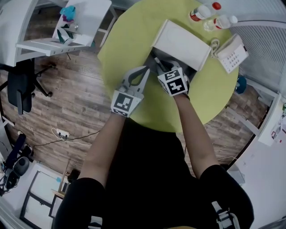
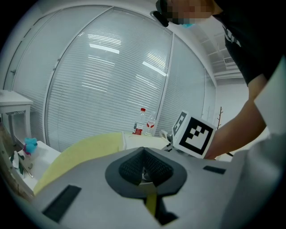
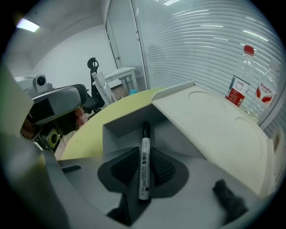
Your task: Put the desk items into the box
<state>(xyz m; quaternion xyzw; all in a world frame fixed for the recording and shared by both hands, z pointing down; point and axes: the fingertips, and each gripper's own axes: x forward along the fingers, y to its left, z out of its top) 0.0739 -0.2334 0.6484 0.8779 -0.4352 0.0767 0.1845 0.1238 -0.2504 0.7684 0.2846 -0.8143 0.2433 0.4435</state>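
A white box (image 1: pixel 182 43) stands on the round yellow-green table (image 1: pixel 129 31), its lid (image 3: pixel 210 120) raised and its opening (image 3: pixel 123 127) facing me. My right gripper (image 1: pixel 159 63) is shut on a white marker pen (image 3: pixel 144 156) with a black cap. The pen's tip reaches into the box's opening. My left gripper (image 1: pixel 146 69) hovers just left of the right one, at the box's near corner. Its pads (image 2: pixel 132 167) meet with nothing held. The right gripper's marker cube (image 2: pixel 196 134) shows close beside it.
Two plastic bottles (image 1: pixel 201 12) (image 1: pixel 225 21) stand behind the box, also seen as bottles (image 3: pixel 241 82). A white keypad device (image 1: pixel 232 53) and a small white ring (image 1: pixel 215 44) lie to the box's right. A white side table (image 1: pixel 67 27) and a black chair (image 1: pixel 20 85) stand on the floor at left.
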